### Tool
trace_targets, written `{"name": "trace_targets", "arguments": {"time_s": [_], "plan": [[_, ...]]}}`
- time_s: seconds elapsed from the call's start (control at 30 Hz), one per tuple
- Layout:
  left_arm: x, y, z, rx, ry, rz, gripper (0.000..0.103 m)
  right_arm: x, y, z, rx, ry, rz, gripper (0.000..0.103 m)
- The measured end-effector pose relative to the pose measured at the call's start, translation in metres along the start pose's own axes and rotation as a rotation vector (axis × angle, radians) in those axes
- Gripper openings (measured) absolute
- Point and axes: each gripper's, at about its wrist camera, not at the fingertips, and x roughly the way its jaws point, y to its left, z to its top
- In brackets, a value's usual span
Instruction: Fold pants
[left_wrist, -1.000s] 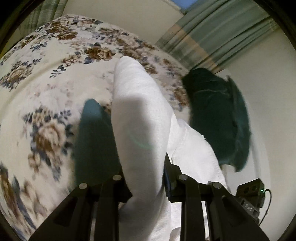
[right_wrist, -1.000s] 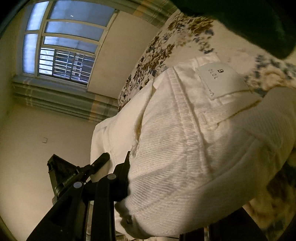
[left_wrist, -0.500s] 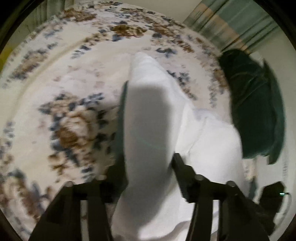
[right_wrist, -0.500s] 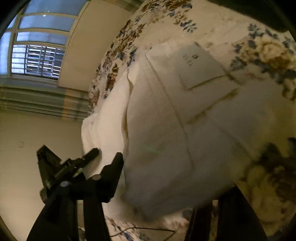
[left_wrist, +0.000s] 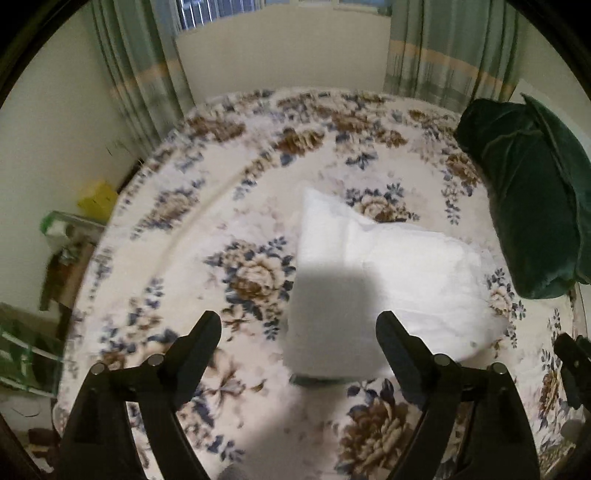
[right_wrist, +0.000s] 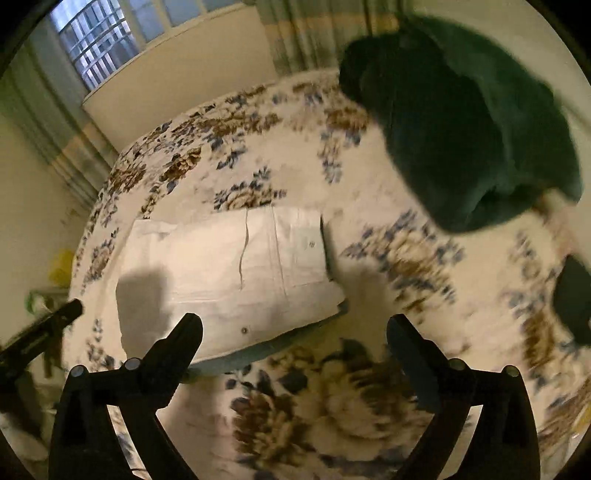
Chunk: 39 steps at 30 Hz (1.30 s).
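L wrist view, L to R: yellow box (left_wrist: 96, 198) and a cluttered side table (left_wrist: 66, 251) by the wall at far left, green striped curtains (left_wrist: 144, 70) behind. Floral bedspread (left_wrist: 207, 206) fills the middle. L gripper (left_wrist: 298, 334) hangs above the bed, angled down twd it, jaws spread wide w/ nothing between them; both fingers clear of the cloth. Folded white pants (left_wrist: 388, 273) lie flat on the bedspread just right of center, near edge sitting betw the two fingers in view but below them, gripper shadow across that near part. Dark green pillow (left_wrist: 532, 206) at the right edge of the bed, close to the pants, can't tell if touching. Tip of the other gripper shows at far right.

R wrist view, L to R: L gripper's black tip at the left edge, window (right_wrist: 99, 40) top left. White pants (right_wrist: 229, 273) lie as a flat folded rectangle left of center, patch label (right_wrist: 306, 236) up, small rivet near the front edge. R gripper (right_wrist: 294, 332) is above the bed, tilted down, jaws wide apart and empty; left finger (right_wrist: 177, 347) overlaps the pants' near edge in view, contact unclear. Green pillow (right_wrist: 461, 125) upper right, blurred.
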Motion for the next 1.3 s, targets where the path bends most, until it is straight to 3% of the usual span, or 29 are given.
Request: {"name": "trace_targets", "arguments": {"time_s": [0.4,0.8,1.03,1.3], "plan": [[-0.16,-0.013,-0.046,0.001,-0.156,0.007,0.086,-0.179,0.007,-0.04,-0.121,-0.161,-0.023,0.102],[-0.3,-0.02,-0.124,-0.04,-0.279,0.008,0.086,-0.365,-0.026,-0.124,-0.186,-0.304,0.028,0.102],[-0.359,-0.024,-0.162,-0.051,-0.33,0.01,0.086,-0.454,-0.046,-0.169,-0.228,-0.367,0.059,0.102],[-0.408,-0.025,-0.187,-0.04,-0.389,0.02,0.086,-0.524,-0.062,-0.199,-0.231,-0.419,0.085,0.102]]}}
